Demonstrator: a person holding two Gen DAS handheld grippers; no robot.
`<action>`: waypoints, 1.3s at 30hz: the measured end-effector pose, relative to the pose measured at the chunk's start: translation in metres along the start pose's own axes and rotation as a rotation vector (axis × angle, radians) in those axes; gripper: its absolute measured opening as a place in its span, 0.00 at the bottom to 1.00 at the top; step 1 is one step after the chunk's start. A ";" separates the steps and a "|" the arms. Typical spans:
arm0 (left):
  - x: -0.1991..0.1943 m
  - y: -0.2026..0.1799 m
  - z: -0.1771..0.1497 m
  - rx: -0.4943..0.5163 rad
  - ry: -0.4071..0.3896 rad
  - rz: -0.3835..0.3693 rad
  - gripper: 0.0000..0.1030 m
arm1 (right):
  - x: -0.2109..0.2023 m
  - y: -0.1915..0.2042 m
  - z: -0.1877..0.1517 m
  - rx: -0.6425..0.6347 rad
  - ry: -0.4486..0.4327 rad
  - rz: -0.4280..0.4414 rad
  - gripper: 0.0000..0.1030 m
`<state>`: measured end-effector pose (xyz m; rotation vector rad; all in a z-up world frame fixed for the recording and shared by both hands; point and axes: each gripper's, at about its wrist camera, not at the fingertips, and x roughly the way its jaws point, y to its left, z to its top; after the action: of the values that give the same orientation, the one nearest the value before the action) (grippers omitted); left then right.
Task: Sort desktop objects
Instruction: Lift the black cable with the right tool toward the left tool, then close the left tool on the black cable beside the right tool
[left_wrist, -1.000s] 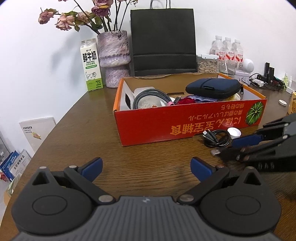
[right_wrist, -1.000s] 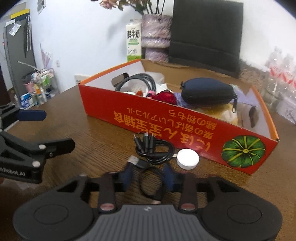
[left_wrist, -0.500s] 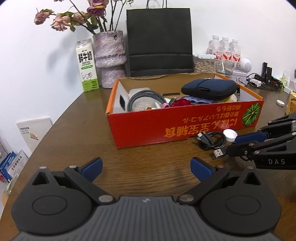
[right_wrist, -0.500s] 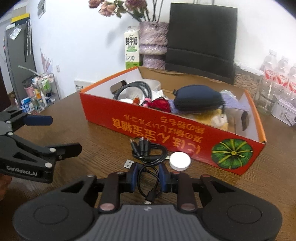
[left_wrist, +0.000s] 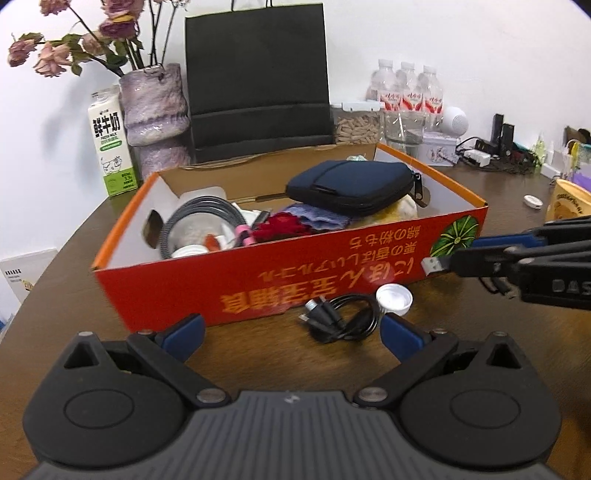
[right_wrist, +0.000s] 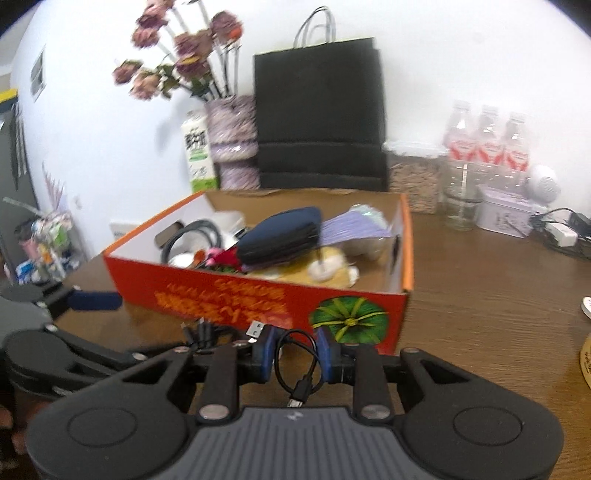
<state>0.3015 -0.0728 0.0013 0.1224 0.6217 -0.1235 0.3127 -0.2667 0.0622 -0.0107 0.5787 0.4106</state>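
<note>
A second ago my right claw was low over the table with the short black cable lying between its pads; now that cable (right_wrist: 295, 363) is off the wood, and the red box sits closer and lower in my right view, so the pick-up looks done and what remains, I judge, is carrying it over the near wall and letting go. Going left to right: my left gripper (left_wrist: 291, 328) is spread wide with nothing between its blue pads, hovering over the table (left_wrist: 92, 288) just in front of the box. Next comes the red box (left_wrist: 258, 273), already crowded with a grey coiled cable, a dark zip pouch and soft odds and ends. At its foot lie the other cable bundle (left_wrist: 340, 317) and a white round charger puck (left_wrist: 393, 301) (both not yet sorted). Furthest right, my right gripper (right_wrist: 295, 350) is pressed narrow, pinching the short cable, whose silver USB plug (left_wrist: 433, 265) pokes out toward the box's pumpkin picture.
</note>
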 end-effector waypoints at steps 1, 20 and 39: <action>0.006 -0.003 0.001 -0.004 0.008 0.012 1.00 | -0.001 -0.002 -0.001 0.007 -0.007 -0.003 0.22; 0.039 -0.013 0.002 -0.073 0.046 0.013 0.94 | 0.002 -0.004 -0.017 0.062 -0.030 -0.038 0.22; 0.014 -0.008 -0.002 -0.093 -0.001 -0.051 0.50 | -0.006 0.008 -0.020 0.048 -0.064 -0.040 0.22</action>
<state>0.3107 -0.0819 -0.0095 0.0164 0.6290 -0.1431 0.2945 -0.2643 0.0497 0.0368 0.5244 0.3564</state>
